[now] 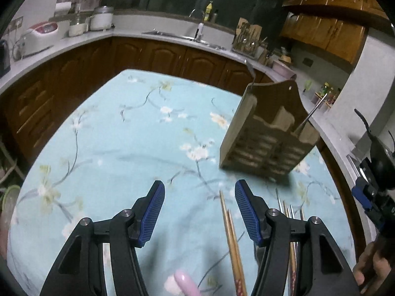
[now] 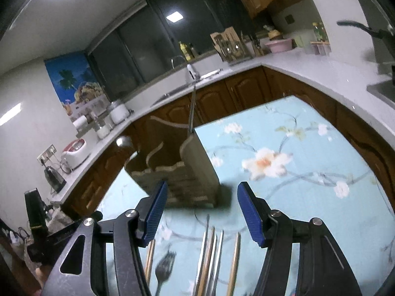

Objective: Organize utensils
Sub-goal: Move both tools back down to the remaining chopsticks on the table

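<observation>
A wooden utensil holder point(image 1: 266, 133) stands on the floral blue tablecloth point(image 1: 128, 148), with two metal handles sticking out of it. It also shows in the right wrist view point(image 2: 182, 172). My left gripper point(image 1: 200, 212) is open and empty, low over the cloth. Wooden chopsticks point(image 1: 232, 236) lie between its fingers, metal ones point(image 1: 291, 212) behind its right finger. A pink handle point(image 1: 185, 283) lies at the bottom. My right gripper point(image 2: 202, 212) is open and empty, just before the holder. Below it lie a fork point(image 2: 164, 264) and several chopsticks point(image 2: 212, 254).
Brown kitchen cabinets with a white counter point(image 1: 158, 34) wrap around the table. A sink point(image 2: 182, 86), a rice cooker point(image 1: 42, 34) and a knife block point(image 1: 246, 37) stand on the counter. The other gripper point(image 1: 375, 192) is at the right edge of the left wrist view.
</observation>
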Demonstrator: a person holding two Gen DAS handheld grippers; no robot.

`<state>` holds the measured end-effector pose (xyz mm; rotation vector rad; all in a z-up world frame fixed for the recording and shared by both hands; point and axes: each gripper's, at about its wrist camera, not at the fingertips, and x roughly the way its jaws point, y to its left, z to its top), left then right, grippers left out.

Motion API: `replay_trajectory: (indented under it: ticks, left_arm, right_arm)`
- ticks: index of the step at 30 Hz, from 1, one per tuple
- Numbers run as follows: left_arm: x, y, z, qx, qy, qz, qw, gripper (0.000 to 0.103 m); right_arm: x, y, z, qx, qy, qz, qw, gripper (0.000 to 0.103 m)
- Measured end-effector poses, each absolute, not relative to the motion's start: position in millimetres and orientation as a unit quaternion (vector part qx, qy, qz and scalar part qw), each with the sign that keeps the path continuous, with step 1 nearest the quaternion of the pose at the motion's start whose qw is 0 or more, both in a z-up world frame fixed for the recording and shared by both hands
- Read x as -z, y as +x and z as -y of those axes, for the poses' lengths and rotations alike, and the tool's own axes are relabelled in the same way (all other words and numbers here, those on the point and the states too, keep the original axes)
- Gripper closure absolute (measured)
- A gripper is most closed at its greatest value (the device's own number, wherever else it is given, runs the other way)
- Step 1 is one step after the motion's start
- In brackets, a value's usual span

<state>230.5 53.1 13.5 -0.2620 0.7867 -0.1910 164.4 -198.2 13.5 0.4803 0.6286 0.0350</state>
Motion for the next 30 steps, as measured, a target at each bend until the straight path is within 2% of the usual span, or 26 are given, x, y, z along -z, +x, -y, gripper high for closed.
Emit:
replay_trajectory:
  ticks: [10, 22, 27, 30]
  left_arm:
    - [-2.1, 218.6, -54.6, 0.087, -0.119, -0.412, 0.899, 0.044]
    - [13.6, 239.6, -40.5, 0.096, -0.105, -0.458, 0.877, 0.044]
    - [17.0, 251.8, -29.5, 0.104, -0.097, -0.466, 0.873, 0.045]
    - [18.3, 256.9, -18.9, 0.112, -0.085, -0.469, 0.872, 0.045]
  right_arm:
    - [17.7, 141.7, 186.5, 0.004, 0.208, -0.358, 0.91, 0.042]
    - [42.5, 149.3, 176.9, 0.007, 0.178, -0.419, 0.89, 0.042]
    - [48.1, 155.6, 177.1, 0.01, 0.17, -0.431, 0.886, 0.044]
    - [52.4, 160.6, 176.7, 0.009, 0.164, -0.442, 0.882, 0.05]
